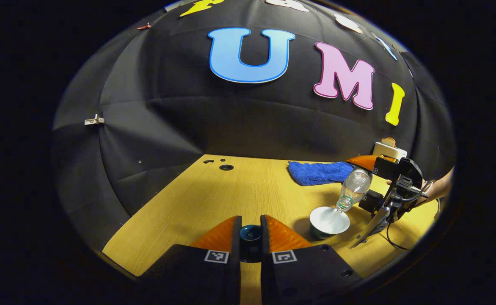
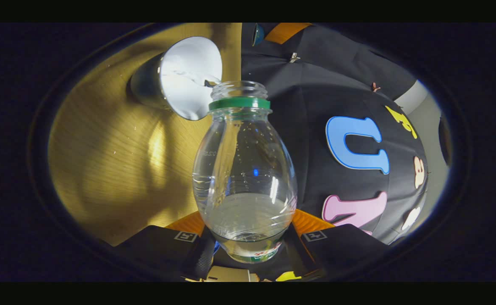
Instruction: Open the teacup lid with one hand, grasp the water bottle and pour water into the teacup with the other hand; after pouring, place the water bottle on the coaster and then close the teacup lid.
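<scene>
A white-lined teacup [image 1: 329,220] stands open on the wooden table [image 1: 214,199]. Above it, a clear water bottle [image 1: 355,188] tilts mouth-down, water streaming into the cup. The right gripper [image 2: 248,237] clamps the bottle's body between both fingers, held by a hand [image 1: 436,188] reaching in from the right. The left gripper [image 1: 251,237], low over the table, pinches the dark teacup lid [image 1: 251,234]. A blue cloth [image 1: 318,172] lies beyond.
</scene>
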### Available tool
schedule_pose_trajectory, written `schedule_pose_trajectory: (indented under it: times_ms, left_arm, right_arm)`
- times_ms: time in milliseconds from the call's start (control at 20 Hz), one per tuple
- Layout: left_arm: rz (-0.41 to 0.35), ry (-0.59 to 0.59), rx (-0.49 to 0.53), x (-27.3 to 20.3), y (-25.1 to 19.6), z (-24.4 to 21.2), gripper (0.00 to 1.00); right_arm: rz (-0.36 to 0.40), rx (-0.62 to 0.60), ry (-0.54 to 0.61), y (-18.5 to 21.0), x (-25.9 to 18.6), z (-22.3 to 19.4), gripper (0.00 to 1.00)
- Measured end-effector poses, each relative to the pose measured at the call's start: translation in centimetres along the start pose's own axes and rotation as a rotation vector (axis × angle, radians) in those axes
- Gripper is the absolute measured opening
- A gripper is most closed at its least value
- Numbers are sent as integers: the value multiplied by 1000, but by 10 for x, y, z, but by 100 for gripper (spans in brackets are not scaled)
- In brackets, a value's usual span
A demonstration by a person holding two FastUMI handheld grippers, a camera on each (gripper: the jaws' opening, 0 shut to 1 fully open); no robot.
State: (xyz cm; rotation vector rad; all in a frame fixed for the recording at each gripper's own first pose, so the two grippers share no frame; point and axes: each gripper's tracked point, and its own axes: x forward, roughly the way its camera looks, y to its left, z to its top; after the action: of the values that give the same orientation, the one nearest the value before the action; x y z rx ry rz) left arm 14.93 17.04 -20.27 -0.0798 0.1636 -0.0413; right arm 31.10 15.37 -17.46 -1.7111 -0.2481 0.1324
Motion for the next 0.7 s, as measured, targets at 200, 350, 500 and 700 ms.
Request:
schedule_pose_trajectory:
  times_ms: [200,350,500,700]
  left_arm:
    - [8,5,-14,-2,2,-2,23]
    - [-2,21,-10,-3,1,-10,19]
    - [-1,28,7,-7,4,-13,23]
    - [3,34,16,-11,9,-15,23]
  right_arm:
    - [6,-24,-22,-2,2,2,74]
    - [-11,-76,-67,-6,2,10,78]
    - [-24,-129,-102,-11,6,17,78]
    - [-49,-173,-125,-20,11,17,74]
